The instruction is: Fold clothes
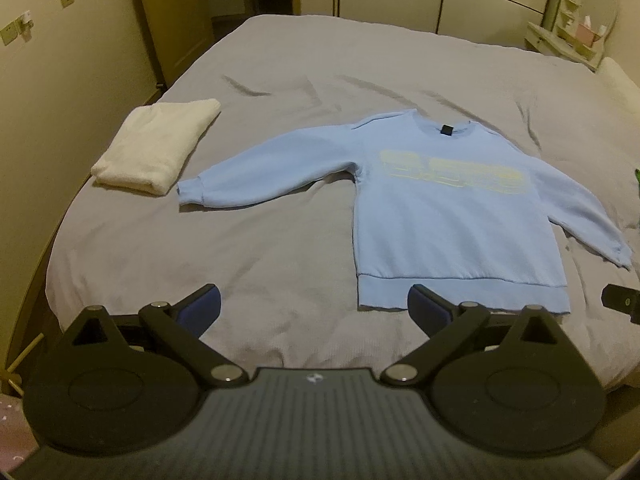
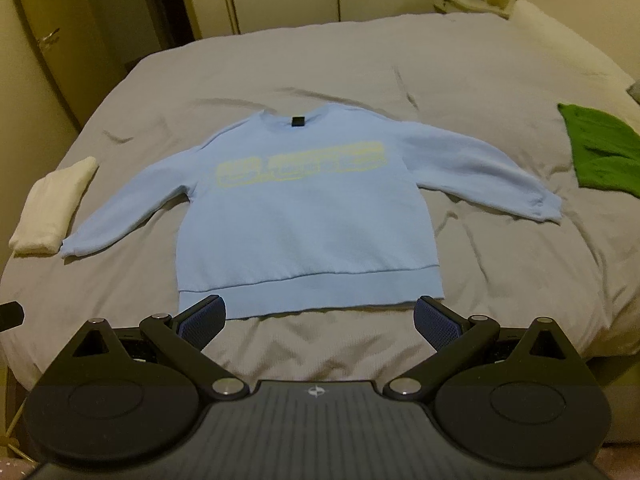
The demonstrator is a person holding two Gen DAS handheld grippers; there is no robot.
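Note:
A light blue sweatshirt with a pale yellow print lies flat, front up, on the grey bed, both sleeves spread out; it also shows in the right wrist view. My left gripper is open and empty, above the bed just short of the hem's left corner. My right gripper is open and empty, hovering at the middle of the hem. The tip of the right gripper shows at the right edge of the left wrist view.
A folded white garment lies at the bed's left side, near the left cuff; it also shows in the right wrist view. A crumpled green garment lies at the right. Grey bed cover, wardrobes behind, shelf at back right.

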